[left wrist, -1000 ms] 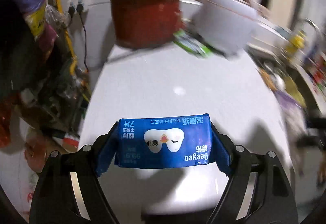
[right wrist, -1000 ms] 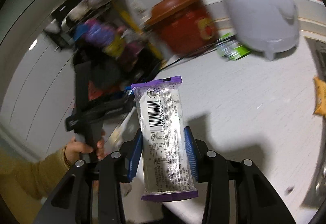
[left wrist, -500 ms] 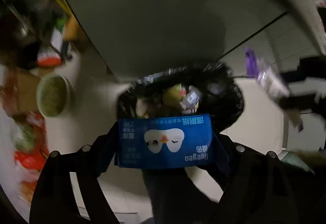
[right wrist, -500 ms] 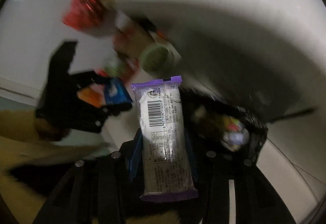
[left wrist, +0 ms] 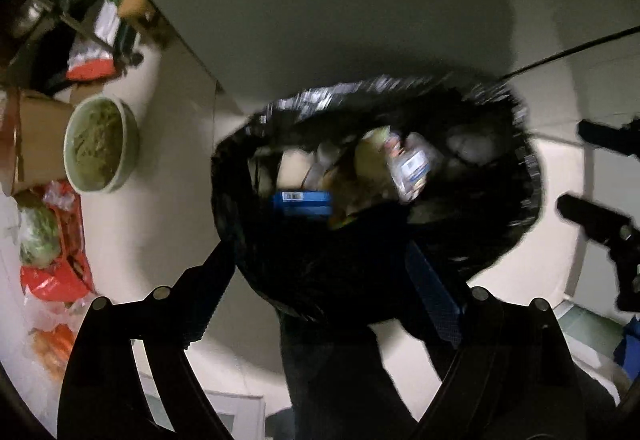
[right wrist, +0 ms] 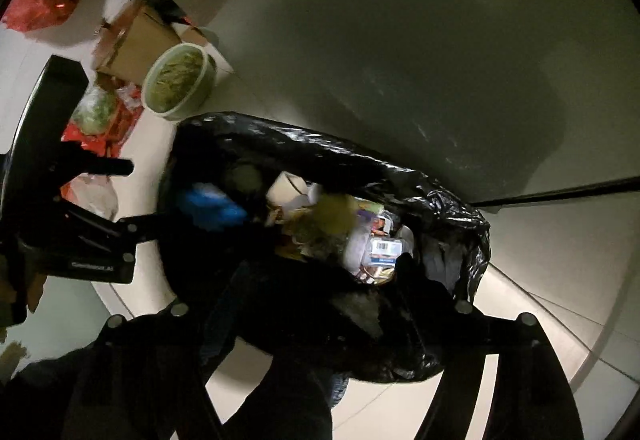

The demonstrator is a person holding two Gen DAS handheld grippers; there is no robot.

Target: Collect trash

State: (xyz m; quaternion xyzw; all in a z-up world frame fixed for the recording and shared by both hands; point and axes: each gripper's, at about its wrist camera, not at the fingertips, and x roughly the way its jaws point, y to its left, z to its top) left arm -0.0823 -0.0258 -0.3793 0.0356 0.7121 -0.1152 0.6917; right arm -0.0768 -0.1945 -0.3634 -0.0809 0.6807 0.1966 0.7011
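A black trash bag (left wrist: 516,176) stands open on the floor, full of wrappers and scraps; it also shows in the right wrist view (right wrist: 440,196). The blue wipes packet (left wrist: 302,202) lies inside it, blurred in the right wrist view (right wrist: 212,210). A clear purple-edged wrapper (right wrist: 382,250) lies among the trash. My left gripper (left wrist: 320,272) is open and empty above the bag. My right gripper (right wrist: 316,296) is open and empty above the bag. The left gripper's fingers (right wrist: 100,166) show at the left of the right wrist view.
A green bowl of scraps (left wrist: 100,144) sits on the floor left of the bag, beside a cardboard box (left wrist: 32,144) and red plastic bags (left wrist: 52,276). A pale cabinet wall (left wrist: 340,0) rises behind the bag. A black cable (right wrist: 560,196) runs at the right.
Both grippers have opened over the trash bag. The blue packet has dropped from the left gripper into the bag and the purple-edged wrapper has left the right gripper.
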